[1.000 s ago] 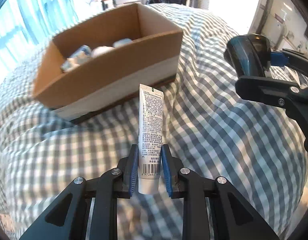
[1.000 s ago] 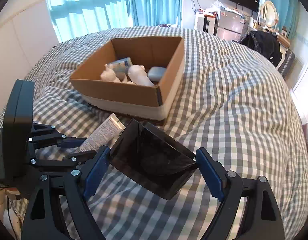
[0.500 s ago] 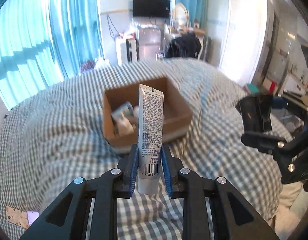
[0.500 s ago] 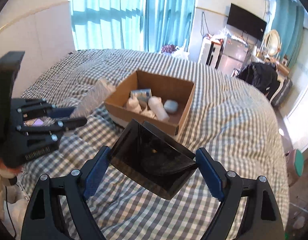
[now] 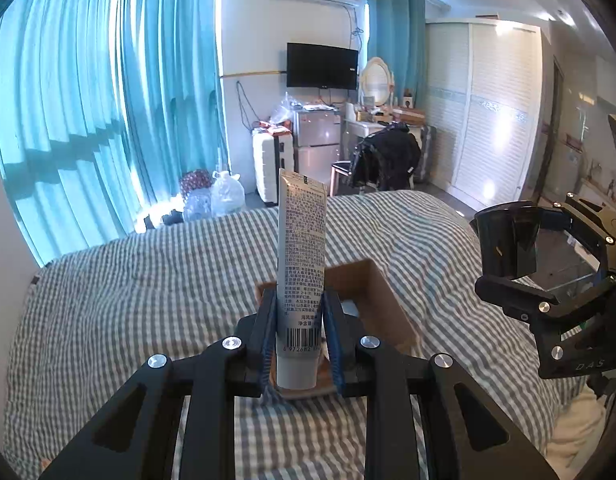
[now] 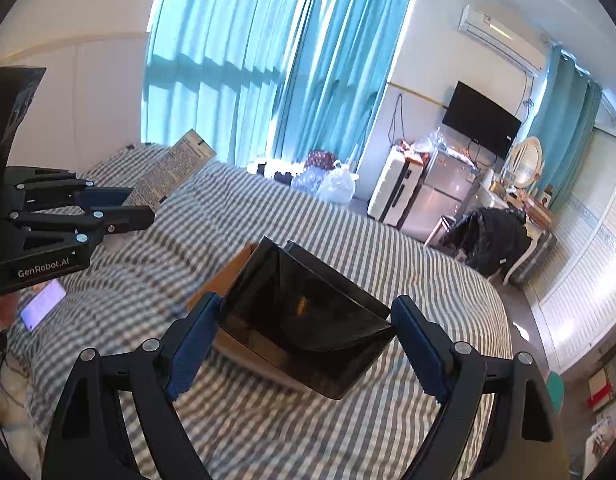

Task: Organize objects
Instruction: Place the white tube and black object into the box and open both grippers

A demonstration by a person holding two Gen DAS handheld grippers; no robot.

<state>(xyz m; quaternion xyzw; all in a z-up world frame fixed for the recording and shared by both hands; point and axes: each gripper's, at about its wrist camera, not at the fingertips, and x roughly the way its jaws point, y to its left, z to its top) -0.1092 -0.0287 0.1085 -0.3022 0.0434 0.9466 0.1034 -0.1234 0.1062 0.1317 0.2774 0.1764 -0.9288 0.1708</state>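
The left gripper [image 5: 299,336] grasps a tube [image 5: 301,248] and the right gripper [image 6: 303,344] grasps a dark tray [image 6: 308,312], both lifted above the bed [image 5: 147,280]. Neither is in the box [image 5: 372,292] yet; both remain to place.

Both wrist cameras sit high above the checked bed [image 5: 147,300], facing the far-wall television [image 6: 482,120]; each also catches the cardboard box [image 5: 372,292] below.
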